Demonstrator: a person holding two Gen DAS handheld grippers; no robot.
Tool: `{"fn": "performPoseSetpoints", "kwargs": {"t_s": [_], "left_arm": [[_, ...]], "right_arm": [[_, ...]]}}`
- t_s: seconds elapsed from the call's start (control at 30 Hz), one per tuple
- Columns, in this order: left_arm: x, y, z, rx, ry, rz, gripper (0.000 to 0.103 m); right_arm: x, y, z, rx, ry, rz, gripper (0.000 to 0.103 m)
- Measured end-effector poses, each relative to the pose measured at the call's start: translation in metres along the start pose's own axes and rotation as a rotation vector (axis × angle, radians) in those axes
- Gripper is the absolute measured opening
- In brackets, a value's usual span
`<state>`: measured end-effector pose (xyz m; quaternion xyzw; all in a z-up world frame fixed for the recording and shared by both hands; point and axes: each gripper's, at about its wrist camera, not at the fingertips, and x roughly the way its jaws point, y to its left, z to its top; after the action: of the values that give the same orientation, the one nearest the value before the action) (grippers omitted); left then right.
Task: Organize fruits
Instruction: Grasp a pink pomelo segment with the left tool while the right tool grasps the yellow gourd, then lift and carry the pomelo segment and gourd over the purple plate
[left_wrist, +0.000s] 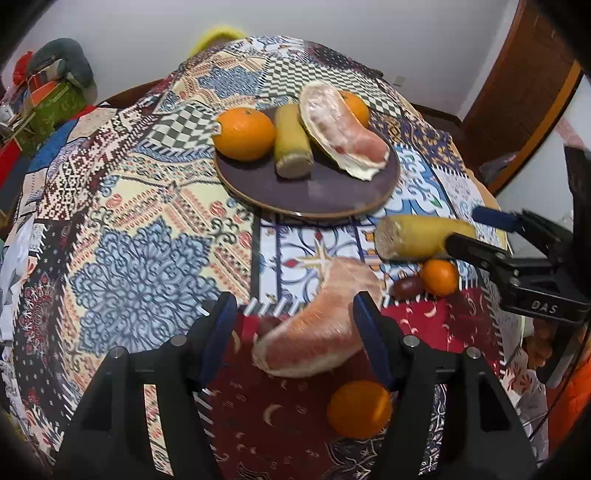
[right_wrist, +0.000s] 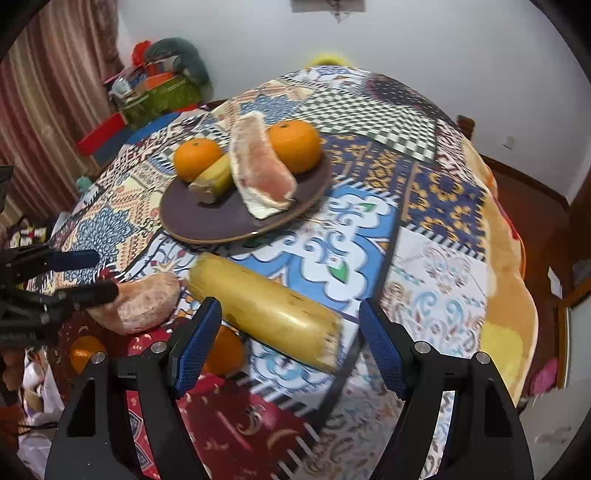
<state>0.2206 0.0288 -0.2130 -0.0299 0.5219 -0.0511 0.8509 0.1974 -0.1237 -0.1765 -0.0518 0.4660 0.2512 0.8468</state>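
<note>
**Soft wedge and firm banana piece, both loose between open jaws**

The plate (left_wrist: 258, 192) is the landmark: a dark round one on the patterned cloth of the counter (left_wrist: 147, 206), already carrying two oranges, a cut banana piece and a peeled pomelo wedge.

Nearer the camera than the plate, a second pomelo wedge (left_wrist: 317, 328) lies on the cloth between the jaws of the left hand-held gripper (left_wrist: 301, 336). The jaws stand apart with daylight on at least one side; the wedge looks released rather than pinched. It is probably soft, slightly tacky-skinned and easy to bruise or tear, so a light squeeze across its thick middle, not the thin curled tip, seems wisest.

To the right of that wedge and also nearer than the plate, a banana piece (right_wrist: 269, 310) lies slantwise. The right hand-held gripper (right_wrist: 291, 339) straddles it with jaws spread wide and not touching it. It should be firmer and a little heavier, its peel smooth enough to slip; gripping across the middle of its length would balance it best.

Small oranges (left_wrist: 360, 410) and a dark date-like fruit (left_wrist: 406, 286) wait farther from the plate, round and liable to roll.
</note>
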Motion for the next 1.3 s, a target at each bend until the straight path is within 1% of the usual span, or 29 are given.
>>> {"fn": "performPoseSetpoints", "kwargs": {"t_s": [0.07,0.17,0.27,0.37,0.47,0.53,0.67,0.8,0.87,1.03,1.1,1.13,1.2,1.3], "left_arm": [[0.003,-0.002,-0.003,-0.006,0.011,-0.009,0.066],[0.005,-0.004,-0.005,-0.013,0.010,-0.012,0.067],[0.004,-0.006,-0.004,-0.001,0.006,-0.007,0.067],[0.007,-0.009,-0.004,0.009,0.018,-0.026,0.068],[0.008,-0.016,-0.005,0.036,0.012,-0.010,0.069],[0.011,-0.019,-0.005,0.048,0.012,-0.002,0.070],[0.015,-0.023,-0.004,0.080,0.011,0.013,0.071],[0.023,-0.023,-0.001,0.085,0.007,0.019,0.075],[0.026,-0.023,0.001,0.088,0.002,0.031,0.079],[0.033,-0.017,0.008,0.063,-0.001,0.029,0.079],[0.034,-0.011,0.012,0.035,0.000,0.032,0.077],[0.034,-0.007,0.013,0.018,-0.001,0.029,0.072],[0.034,0.001,0.015,-0.012,-0.001,0.022,0.066],[0.032,0.012,0.014,-0.041,-0.012,0.055,0.061]], "right_arm": [[0.004,0.008,0.002,-0.030,0.008,0.008,0.075],[0.012,0.015,0.004,-0.066,0.017,-0.007,0.075],[0.016,0.016,0.005,-0.069,0.015,-0.007,0.077],[0.017,0.015,0.005,-0.071,0.016,0.000,0.076],[0.017,0.016,0.005,-0.096,0.010,0.001,0.069],[0.016,0.017,0.004,-0.111,0.007,-0.012,0.059],[0.014,0.007,0.002,-0.077,0.004,-0.001,0.054],[0.011,-0.003,0.001,-0.023,-0.001,-0.016,0.048],[0.009,-0.009,0.001,0.000,0.001,-0.028,0.047],[0.002,-0.019,-0.007,0.027,0.008,-0.061,0.046],[-0.001,-0.025,-0.010,0.044,0.017,-0.062,0.046],[-0.003,-0.028,-0.012,0.052,0.021,-0.060,0.046],[-0.004,-0.031,-0.015,0.061,0.028,-0.057,0.046],[-0.006,-0.032,-0.020,0.058,0.032,-0.068,0.046]]}}
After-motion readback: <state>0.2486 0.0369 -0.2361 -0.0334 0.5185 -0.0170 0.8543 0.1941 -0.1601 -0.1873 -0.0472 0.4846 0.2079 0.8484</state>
